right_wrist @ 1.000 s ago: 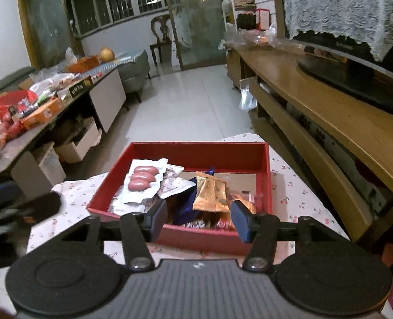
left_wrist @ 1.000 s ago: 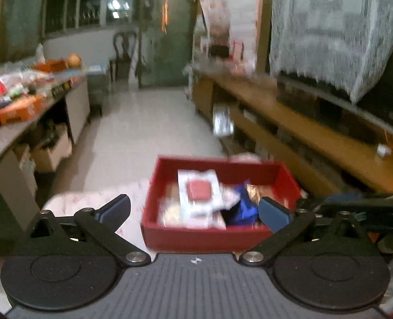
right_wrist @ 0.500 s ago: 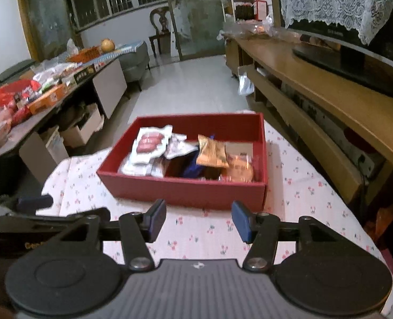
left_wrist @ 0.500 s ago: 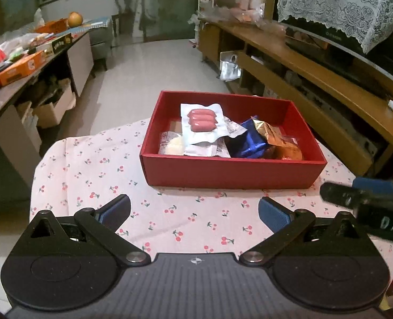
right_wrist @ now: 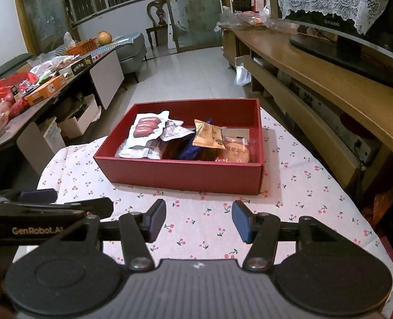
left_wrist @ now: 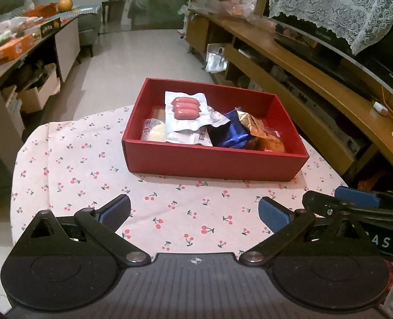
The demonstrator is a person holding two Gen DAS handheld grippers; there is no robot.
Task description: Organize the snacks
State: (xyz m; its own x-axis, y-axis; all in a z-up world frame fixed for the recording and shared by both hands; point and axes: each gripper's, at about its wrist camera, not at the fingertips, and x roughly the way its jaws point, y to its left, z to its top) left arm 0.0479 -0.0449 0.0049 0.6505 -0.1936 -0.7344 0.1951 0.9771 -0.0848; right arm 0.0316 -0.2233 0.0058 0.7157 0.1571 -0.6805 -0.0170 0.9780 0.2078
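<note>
Nearest to both cameras, the left gripper (left_wrist: 193, 210) and the right gripper (right_wrist: 199, 220) are hovering over the table (left_wrist: 63, 175), which is wearing a cherry-print cloth; the jaws of each are standing wide apart and holding nothing. Beyond them the red box (left_wrist: 212, 160) is sitting on the cloth, its long axis running left to right. Inside it a sausage pack (left_wrist: 185, 109) is lying on top of white packets, beside a blue wrapper (left_wrist: 233, 133) and a golden pack (right_wrist: 209, 134). Farther off, a wooden TV bench (right_wrist: 337, 87) is running along the right wall.
</note>
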